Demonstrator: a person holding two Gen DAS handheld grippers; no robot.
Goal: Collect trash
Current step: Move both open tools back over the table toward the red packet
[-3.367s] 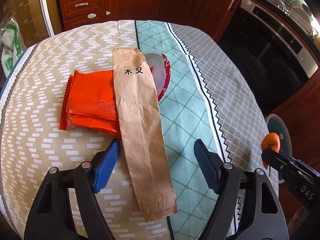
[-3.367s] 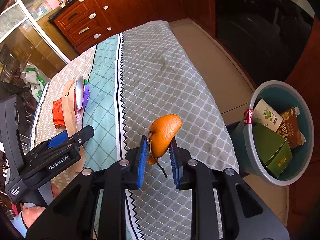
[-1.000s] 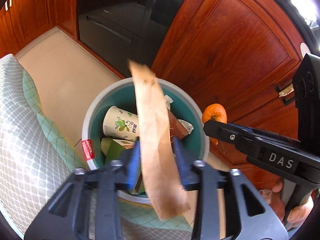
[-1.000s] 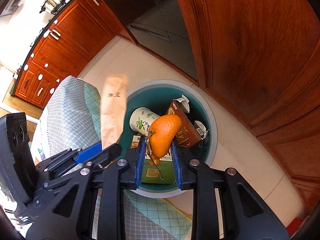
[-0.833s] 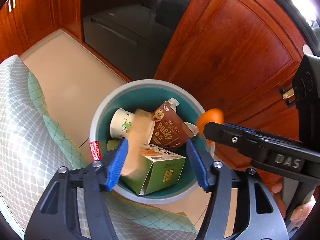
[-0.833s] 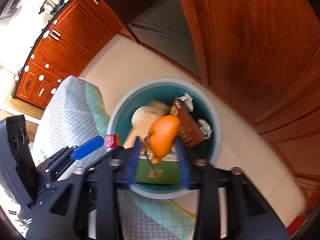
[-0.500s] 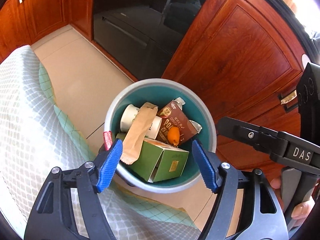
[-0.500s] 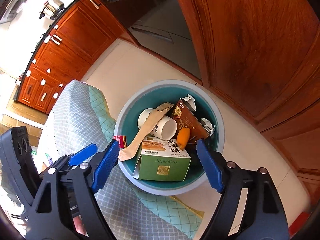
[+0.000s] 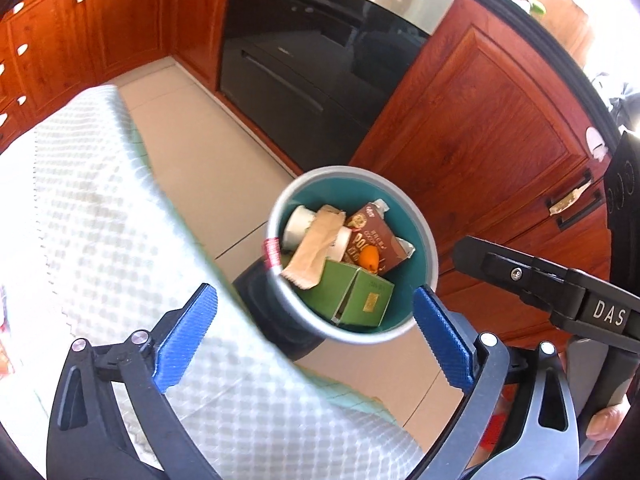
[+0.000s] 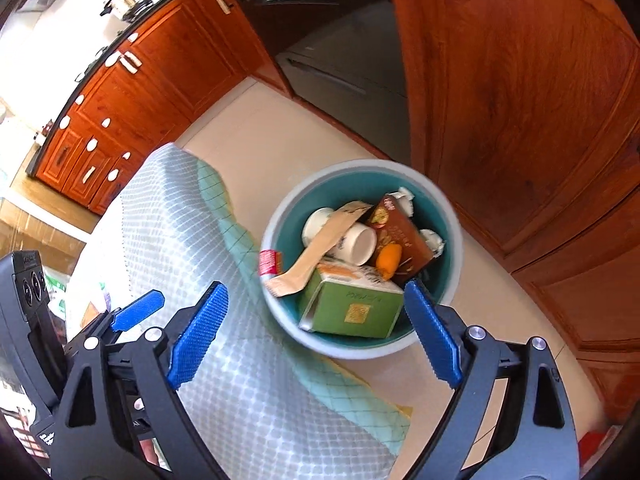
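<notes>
Between my left gripper's [image 9: 316,340] blue fingers [image 9: 186,338] sits the bin [image 9: 424,224] on the floor, with nothing in the gap itself — those fingers have just been opening and now stand wide. My right gripper [image 10: 316,334] is the same: spread wide after just opening, empty, the bin rim [image 10: 454,216] framed ahead of the fingertips.

Both pieces of trash lie in the bin. The brown paper sleeve [image 9: 314,248] slants across a white paper cup [image 9: 298,226], its lower end resting at the rim on the side toward the cloth-covered surface [image 9: 100,240]. The orange peel [image 9: 369,258] is wedged between a brown snack carton [image 9: 374,242] and a green box [image 9: 352,296].

From the right wrist I see the green box's printed top and a second white cup mouth [image 10: 362,244] under the sleeve [image 10: 320,250], with the peel [image 10: 389,258] beside it; the left gripper's blue fingertip [image 10: 138,310] pokes in to the left of my fingers. The left wrist view shows instead the right gripper's black body [image 9: 560,292] off to the right, a fingertip of the person's hand [image 9: 606,426] under it, and a dark oven door [image 9: 320,52] beyond the bin. That view is blurred over the cloth, whose edge hides the bin's base.
</notes>
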